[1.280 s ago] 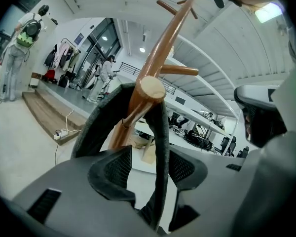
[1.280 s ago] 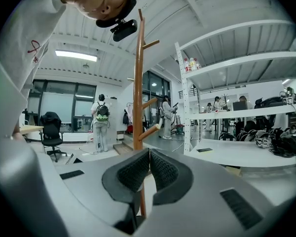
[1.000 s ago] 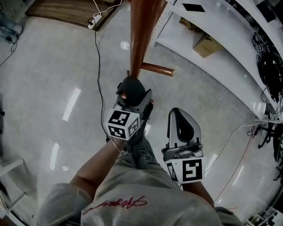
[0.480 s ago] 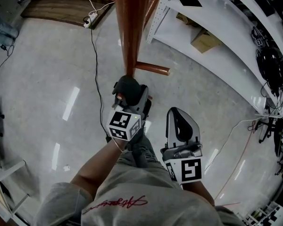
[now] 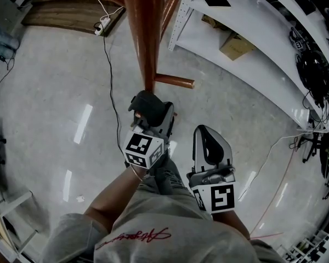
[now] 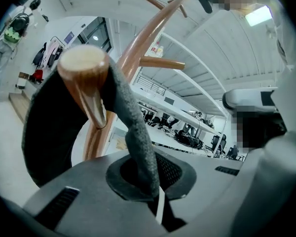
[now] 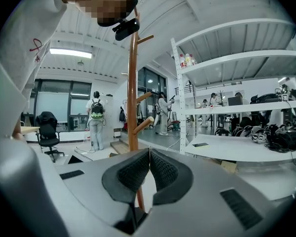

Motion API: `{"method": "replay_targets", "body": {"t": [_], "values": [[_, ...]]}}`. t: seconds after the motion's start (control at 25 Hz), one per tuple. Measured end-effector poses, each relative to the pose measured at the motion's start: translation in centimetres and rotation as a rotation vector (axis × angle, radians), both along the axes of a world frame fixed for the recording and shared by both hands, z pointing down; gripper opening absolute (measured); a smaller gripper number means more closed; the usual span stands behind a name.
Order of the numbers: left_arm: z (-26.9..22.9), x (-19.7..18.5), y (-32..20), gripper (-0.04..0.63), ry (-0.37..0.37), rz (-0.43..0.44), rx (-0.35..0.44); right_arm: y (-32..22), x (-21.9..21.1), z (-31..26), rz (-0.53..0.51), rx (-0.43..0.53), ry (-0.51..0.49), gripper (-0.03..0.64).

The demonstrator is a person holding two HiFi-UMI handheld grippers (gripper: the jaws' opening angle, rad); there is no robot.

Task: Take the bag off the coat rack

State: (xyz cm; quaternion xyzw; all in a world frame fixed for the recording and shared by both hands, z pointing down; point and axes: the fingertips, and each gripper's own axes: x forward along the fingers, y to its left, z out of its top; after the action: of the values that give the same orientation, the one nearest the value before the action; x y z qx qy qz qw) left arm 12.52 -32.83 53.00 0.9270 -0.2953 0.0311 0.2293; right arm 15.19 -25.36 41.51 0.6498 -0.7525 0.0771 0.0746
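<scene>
While one dark bag (image 6: 49,127) hangs by its strap (image 6: 130,122) over a single peg (image 6: 86,78) of the rack (image 6: 140,43), the left gripper (image 6: 153,181) has just been closing its two jaws. They now clench that strap, which runs up from between the pads to the peg's rounded tip. The bag's body sags to the left of the peg, close to the gripper.

The right gripper (image 7: 149,167) is level beside the left, pressed shut with nothing between its jaws. In its view three pegs (image 7: 144,97) show on one side of the rack's pole.

From above there are two marker cubes (image 5: 143,149), one on each gripper. One box (image 5: 237,45) lies on the white shelf (image 5: 263,21) to the right of the rack.
</scene>
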Motion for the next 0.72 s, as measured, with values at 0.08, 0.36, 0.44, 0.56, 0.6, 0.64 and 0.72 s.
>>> {"method": "replay_targets", "body": {"t": [0.08,0.36,0.44,0.56,0.6,0.64,0.72], "values": [[-0.6,-0.1,0.3,0.017,0.016,0.007,0.006,0.1,-0.2,-0.1,0.002,0.001,0.001,0.017],[-1.9,-1.2,1.4,0.015,0.014,0.038,0.033,0.4,-1.1,-0.6,0.01,0.019,0.009,0.017],[-2.4,-1.4,1.9,0.017,0.019,0.053,0.032,0.6,-1.3,-0.7,0.016,0.023,0.012,0.017],[-3.6,-1.7,2.7,0.017,0.046,0.076,0.031,0.7,-1.5,-0.9,0.026,0.025,0.015,0.017],[-4.0,-1.8,3.1,0.015,0.055,0.084,0.035,0.8,-1.7,-1.0,0.027,0.026,0.017,0.018],[-4.5,-2.0,3.5,0.017,0.064,0.092,0.04,0.9,-1.9,-1.1,0.027,0.03,0.018,0.017],[-5.5,-2.3,4.3,0.016,0.075,0.107,0.057,1.2,-2.5,-1.4,0.026,0.04,0.02,0.017]]}}
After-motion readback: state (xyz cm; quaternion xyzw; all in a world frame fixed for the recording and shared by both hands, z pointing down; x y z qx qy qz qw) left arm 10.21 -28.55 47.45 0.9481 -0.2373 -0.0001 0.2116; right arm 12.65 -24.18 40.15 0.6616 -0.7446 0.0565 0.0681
